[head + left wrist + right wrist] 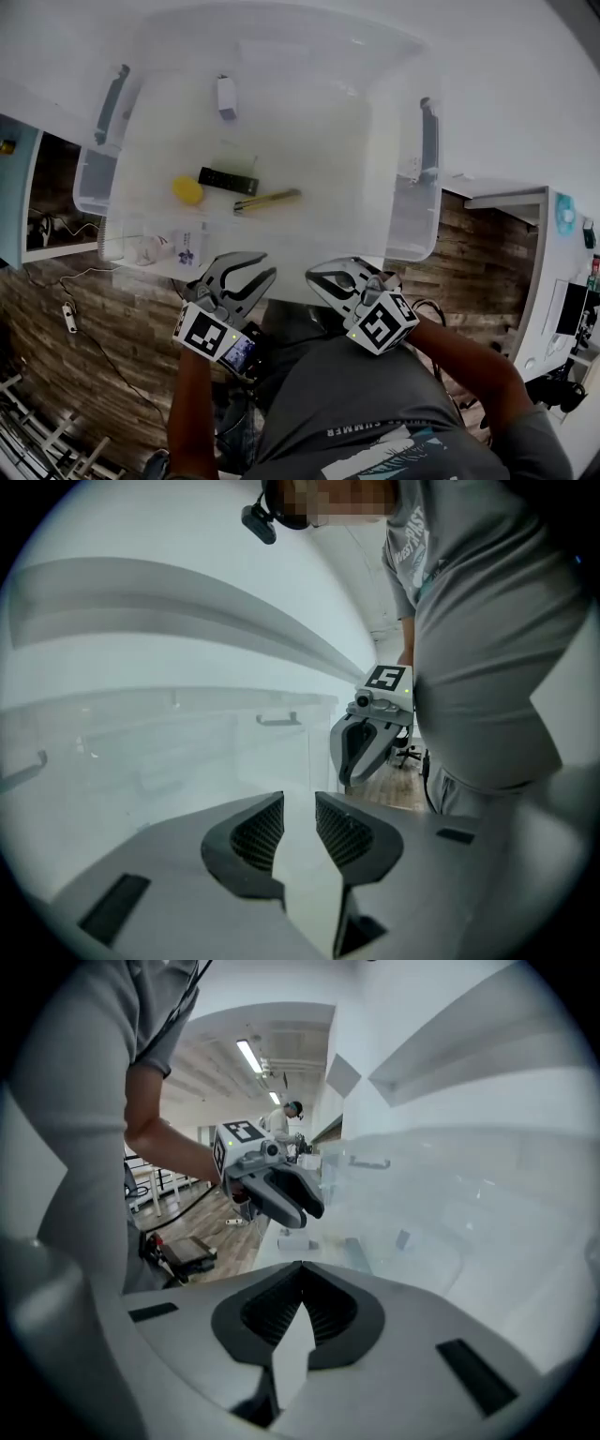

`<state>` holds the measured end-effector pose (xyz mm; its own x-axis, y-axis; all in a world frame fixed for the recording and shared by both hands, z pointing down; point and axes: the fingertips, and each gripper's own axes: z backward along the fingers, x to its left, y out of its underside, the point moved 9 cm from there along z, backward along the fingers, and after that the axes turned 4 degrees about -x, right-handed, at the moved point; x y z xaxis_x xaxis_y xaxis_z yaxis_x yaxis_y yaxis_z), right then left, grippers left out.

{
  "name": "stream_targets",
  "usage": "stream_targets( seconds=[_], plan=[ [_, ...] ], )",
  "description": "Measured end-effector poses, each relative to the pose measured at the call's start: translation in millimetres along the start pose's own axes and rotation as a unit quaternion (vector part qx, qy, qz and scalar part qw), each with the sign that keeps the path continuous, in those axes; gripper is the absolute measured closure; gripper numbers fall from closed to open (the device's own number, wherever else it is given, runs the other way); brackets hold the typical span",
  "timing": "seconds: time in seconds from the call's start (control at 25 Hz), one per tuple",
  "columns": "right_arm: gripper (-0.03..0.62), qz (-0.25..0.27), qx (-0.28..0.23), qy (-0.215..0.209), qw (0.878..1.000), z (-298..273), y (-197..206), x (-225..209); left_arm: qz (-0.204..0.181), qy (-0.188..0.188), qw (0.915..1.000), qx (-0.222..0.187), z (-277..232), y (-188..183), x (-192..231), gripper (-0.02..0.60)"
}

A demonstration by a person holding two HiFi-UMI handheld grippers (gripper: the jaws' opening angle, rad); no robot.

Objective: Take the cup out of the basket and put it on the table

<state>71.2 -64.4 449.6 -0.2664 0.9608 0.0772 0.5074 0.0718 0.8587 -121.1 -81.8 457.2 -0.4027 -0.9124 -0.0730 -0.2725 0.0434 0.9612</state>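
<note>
Worktop point(525, 84), white, carries a big clear plastic basket point(412, 216) with a grey handle at each side. The far rim of the basket is lost in the glare, and its milky walls blur what lies behind them. Below it a person in a grey shirt point(375, 412) stands over a wooden floor point(84, 328).

Both grippers are in front of the near wall of the basket, outside it. The left gripper point(248, 265) has its jaws a little apart, with nothing between them. The right gripper point(319, 275) has its jaws together at the tips, also on nothing.

On the basket floor lie a yellow and black tool point(267, 200), a black bar point(228, 180), a yellow round thing point(187, 190) and a small white box point(226, 97). In the near left corner are small packets point(187, 248) and a pale clear shape point(145, 248), too blurred to name. The cup I cannot pick out in any view, so I cannot tell its place, its long axis or which way it points.
</note>
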Motion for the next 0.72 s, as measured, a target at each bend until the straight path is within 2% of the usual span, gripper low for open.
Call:
stream_targets(
  seconds=[0.12, 0.28, 0.36, 0.56, 0.72],
  plan=[
    [0.582, -0.002, -0.046, -0.013, 0.999, 17.0, -34.2, 1.2, -0.021, -0.010, 0.9997, -0.012, 10.0, -29.9, -6.0, 0.471],
    [0.582, 0.009, -0.102, -0.010, 0.995, 42.7, -79.3, 4.2, -0.057, -0.017, 0.9983, -0.003, 23.3, -69.5, -15.9, 0.475],
    [0.582, 0.017, -0.125, -0.006, 0.992, 57.1, -98.9, 7.2, -0.069, -0.025, 0.9972, -0.012, 28.2, -88.5, -23.3, 0.498],
    [0.583, 0.050, -0.158, 0.008, 0.986, 88.2, -134.9, 21.4, -0.101, -0.040, 0.9937, -0.029, 37.5, -128.0, -45.6, 0.572],
    [0.583, 0.063, -0.165, 0.026, 0.984, 107.4, -148.5, 33.3, -0.121, -0.045, 0.9909, -0.037, 43.0, -151.9, -65.2, 0.573]
  ],
)
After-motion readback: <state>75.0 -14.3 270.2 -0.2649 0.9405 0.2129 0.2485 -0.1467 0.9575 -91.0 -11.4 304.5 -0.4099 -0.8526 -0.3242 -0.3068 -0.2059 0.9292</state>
